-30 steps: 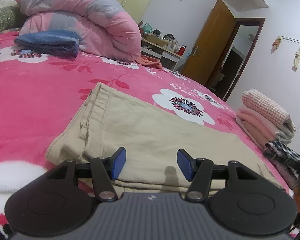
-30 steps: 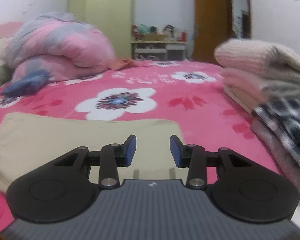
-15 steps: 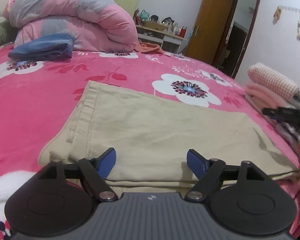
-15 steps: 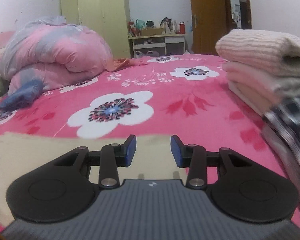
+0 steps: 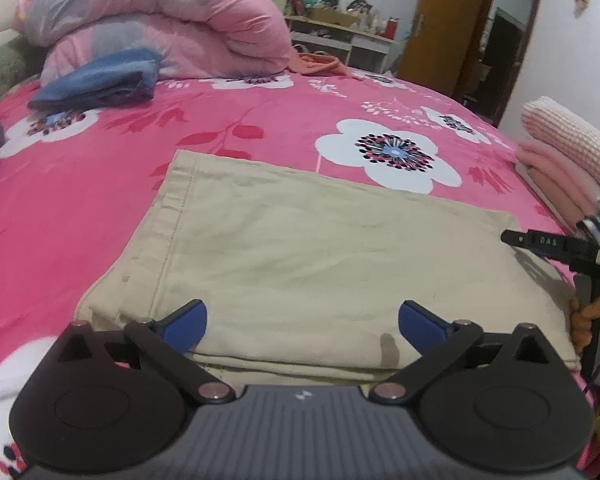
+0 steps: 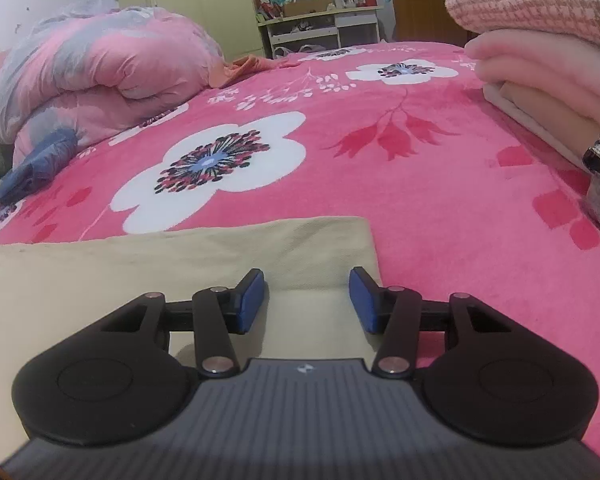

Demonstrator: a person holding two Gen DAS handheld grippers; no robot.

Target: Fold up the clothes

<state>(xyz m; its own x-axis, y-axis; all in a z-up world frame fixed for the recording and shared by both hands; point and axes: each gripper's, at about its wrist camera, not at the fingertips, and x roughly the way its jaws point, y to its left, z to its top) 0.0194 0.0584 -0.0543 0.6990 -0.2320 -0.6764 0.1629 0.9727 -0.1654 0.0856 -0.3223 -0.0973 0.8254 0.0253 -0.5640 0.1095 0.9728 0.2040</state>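
Observation:
Folded beige trousers (image 5: 300,256) lie flat on the pink flowered bedspread (image 5: 100,168). My left gripper (image 5: 302,322) hovers over their near edge, jaws opening very wide, nothing between the blue pads. In the right wrist view the trousers' right end (image 6: 220,256) lies below my right gripper (image 6: 306,300), whose jaws are opening with only cloth beneath them, not pinched. The right gripper's black finger (image 5: 540,242) pokes in at the right edge of the left wrist view, over the trousers' far right corner.
A stack of folded pink and checked clothes (image 6: 548,60) sits at the bed's right side. A rolled pink quilt (image 5: 156,24) and folded blue jeans (image 5: 100,80) lie at the back left. A door (image 5: 444,24) and cluttered shelf (image 6: 320,12) stand beyond the bed.
The left gripper's jaws have spread much wider and it has drawn back and up from the trousers. The right gripper has slid to the trousers' right end and its jaws have widened a little.

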